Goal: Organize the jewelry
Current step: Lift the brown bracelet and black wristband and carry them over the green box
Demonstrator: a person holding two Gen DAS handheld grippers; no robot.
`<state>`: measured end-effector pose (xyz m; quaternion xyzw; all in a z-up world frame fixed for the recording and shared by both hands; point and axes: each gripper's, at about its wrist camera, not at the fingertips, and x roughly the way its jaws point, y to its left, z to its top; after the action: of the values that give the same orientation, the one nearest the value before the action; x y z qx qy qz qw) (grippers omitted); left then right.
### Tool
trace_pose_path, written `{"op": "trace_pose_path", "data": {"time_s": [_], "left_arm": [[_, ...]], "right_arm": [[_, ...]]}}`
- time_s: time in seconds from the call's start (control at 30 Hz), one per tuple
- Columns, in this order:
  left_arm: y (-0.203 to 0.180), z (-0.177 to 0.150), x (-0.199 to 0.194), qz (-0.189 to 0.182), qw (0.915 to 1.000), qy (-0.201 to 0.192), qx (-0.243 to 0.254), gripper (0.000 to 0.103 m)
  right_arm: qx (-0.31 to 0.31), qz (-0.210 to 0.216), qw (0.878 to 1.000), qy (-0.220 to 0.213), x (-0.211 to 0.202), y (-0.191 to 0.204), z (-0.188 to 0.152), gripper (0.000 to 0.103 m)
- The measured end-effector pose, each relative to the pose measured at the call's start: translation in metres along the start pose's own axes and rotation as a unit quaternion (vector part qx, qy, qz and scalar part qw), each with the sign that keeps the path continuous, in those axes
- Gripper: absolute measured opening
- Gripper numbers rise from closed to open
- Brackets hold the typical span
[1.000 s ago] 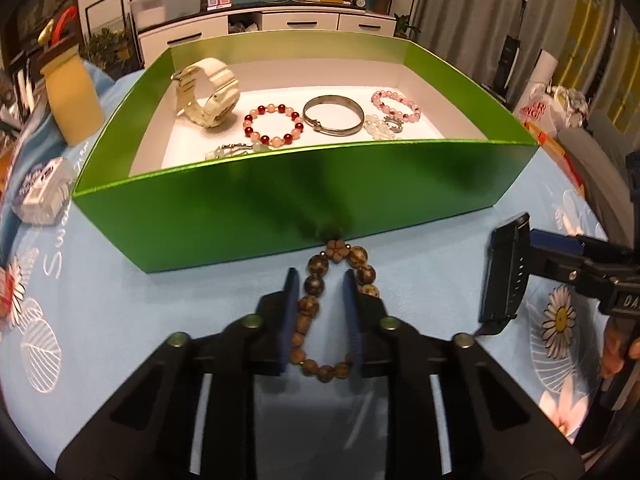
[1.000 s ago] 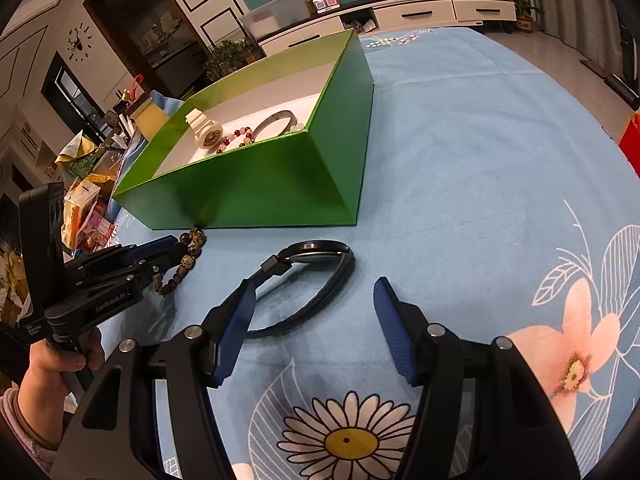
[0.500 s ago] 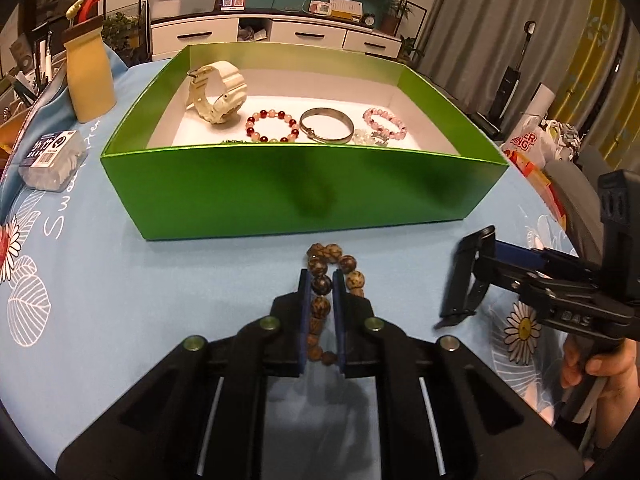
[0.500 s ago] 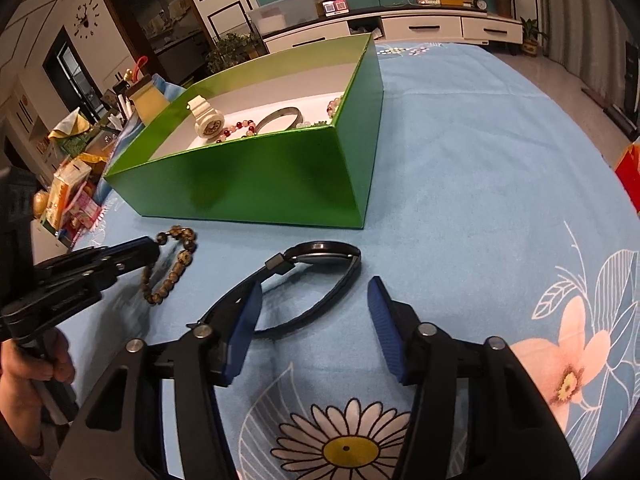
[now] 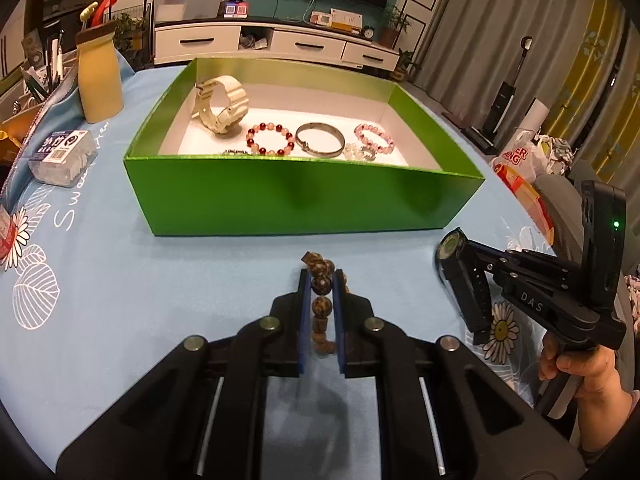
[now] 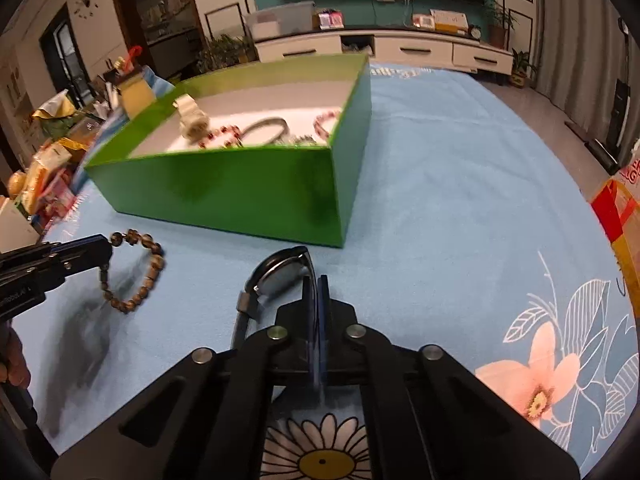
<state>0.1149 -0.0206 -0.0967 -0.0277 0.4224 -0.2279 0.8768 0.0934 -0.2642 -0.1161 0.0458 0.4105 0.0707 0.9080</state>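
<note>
Living room setup, TV console along the back wall, light blue floral tablecloth (image 6: 460, 200) with a green box (image 5: 300, 196) sitting on it. Inside the box: a cream watch (image 5: 220, 102), a red-and-pink bead bracelet (image 5: 270, 140), a silver bangle (image 5: 320, 140) and a pink bead bracelet (image 5: 374, 138). Left gripper (image 5: 320, 284) is clamped tight on a brown wooden bead bracelet (image 6: 134, 274), which dangles just in front of the box. Right gripper (image 6: 316, 284) is pinched closed on the band of a black watch (image 6: 280, 274), held near the box's front right corner.
</note>
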Motion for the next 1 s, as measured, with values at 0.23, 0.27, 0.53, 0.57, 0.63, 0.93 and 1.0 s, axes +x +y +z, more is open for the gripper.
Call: {"op": "trace_pose_path", "data": {"time_s": [0.23,0.27,0.53,0.57,0.63,0.93,1.0], "left_arm": [[-0.003,0.002,-0.012,-0.002,1.0000,-0.010,0.001,0.010],[-0.004,0.002,-0.013,-0.003,0.9999,-0.011,0.002,0.010],[-0.013,0.008,-0.028,0.001,0.9997,-0.024,0.011,0.010],[-0.014,0.008,-0.030,0.002,0.9996,-0.025,0.011,0.010],[-0.015,0.008,-0.033,0.003,0.9996,-0.027,0.013,0.010],[-0.020,0.009,-0.049,0.006,0.9990,-0.042,0.015,0.010],[-0.022,0.010,-0.052,0.005,0.9989,-0.044,0.016,0.010]], "right_arm": [[-0.011,0.001,0.999,-0.042,-0.025,0.006,0.006,0.001],[-0.012,0.001,0.999,-0.044,-0.027,0.007,0.007,0.001],[-0.011,0.008,0.998,-0.062,-0.044,0.008,0.010,0.002],[-0.011,0.009,0.998,-0.064,-0.046,0.008,0.010,0.001],[-0.012,0.010,0.998,-0.068,-0.050,0.010,0.011,0.001],[-0.020,0.014,0.996,-0.083,-0.066,0.016,0.013,0.001],[-0.021,0.015,0.996,-0.085,-0.068,0.017,0.014,0.002]]}}
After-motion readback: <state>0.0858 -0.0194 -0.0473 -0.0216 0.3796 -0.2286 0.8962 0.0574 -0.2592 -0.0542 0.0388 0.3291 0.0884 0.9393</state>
